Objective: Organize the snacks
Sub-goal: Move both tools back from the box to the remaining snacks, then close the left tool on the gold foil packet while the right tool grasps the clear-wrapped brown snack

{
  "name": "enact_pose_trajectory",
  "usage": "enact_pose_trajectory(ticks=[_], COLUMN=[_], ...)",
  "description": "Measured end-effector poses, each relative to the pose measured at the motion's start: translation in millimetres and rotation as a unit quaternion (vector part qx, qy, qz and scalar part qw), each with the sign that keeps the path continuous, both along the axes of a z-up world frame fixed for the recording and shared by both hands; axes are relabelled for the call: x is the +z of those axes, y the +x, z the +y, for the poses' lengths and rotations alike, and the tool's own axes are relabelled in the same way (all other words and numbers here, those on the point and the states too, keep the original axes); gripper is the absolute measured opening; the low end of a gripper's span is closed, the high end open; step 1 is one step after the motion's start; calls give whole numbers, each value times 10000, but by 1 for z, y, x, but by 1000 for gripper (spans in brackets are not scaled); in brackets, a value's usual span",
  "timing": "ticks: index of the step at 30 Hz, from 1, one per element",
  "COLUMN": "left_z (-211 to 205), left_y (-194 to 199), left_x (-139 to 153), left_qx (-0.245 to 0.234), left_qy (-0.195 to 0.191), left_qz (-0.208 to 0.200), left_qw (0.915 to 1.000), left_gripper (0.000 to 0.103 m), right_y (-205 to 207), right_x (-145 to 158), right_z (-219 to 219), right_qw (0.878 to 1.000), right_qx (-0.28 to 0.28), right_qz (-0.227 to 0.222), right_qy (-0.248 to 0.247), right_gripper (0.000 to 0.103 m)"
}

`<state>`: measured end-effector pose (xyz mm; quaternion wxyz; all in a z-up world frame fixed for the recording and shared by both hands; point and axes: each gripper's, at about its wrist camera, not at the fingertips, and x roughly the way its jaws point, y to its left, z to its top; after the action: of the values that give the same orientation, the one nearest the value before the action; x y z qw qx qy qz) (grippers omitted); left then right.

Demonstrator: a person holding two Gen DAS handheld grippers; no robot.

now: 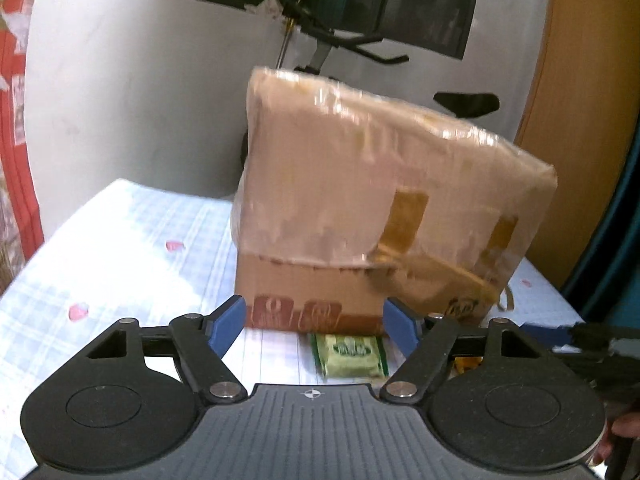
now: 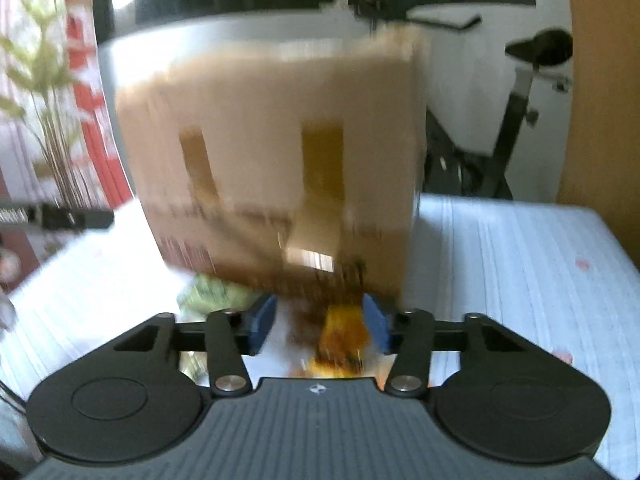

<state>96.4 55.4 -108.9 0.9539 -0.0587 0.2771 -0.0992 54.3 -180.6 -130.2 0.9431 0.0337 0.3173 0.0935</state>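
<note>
Leftmost, the left hand-held gripper (image 1: 314,322) has its blue pads spread apart, clamping nothing; a green snack packet (image 1: 350,356) lies flat on the checked tabletop (image 1: 120,248) between them, just before the cardboard box (image 1: 380,208). The box, taped and wrapped in clear film, stands upright mid-tabletop. To the right, the right hand-held gripper (image 2: 318,326) has its pads closer together around a blurred orange snack packet (image 2: 340,340) at the box's foot; I cannot tell whether they press on it.
</note>
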Motion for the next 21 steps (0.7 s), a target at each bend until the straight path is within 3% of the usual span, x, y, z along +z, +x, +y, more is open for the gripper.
enact_pose_trajectory(ticks=[8,13,21], left_z=[-5,-13,-41], left_y=[-7,-8,-2], left_x=[-25,-37,-68], left_qx=[-45,-215,-716], left_qy=[38,77,188], left_qz=[327,502,1071], left_qw=[9994,9985,9915], left_gripper=[77,77,77], right_y=[7,16,5], right_x=[-30,-40,-37], right_z=[10,12,8], right_qw=[9980,9952,9971], right_qx=[174,167,9], right_qz=[603,967,692], right_qy=[71,71,307], right_gripper=[38,29,28])
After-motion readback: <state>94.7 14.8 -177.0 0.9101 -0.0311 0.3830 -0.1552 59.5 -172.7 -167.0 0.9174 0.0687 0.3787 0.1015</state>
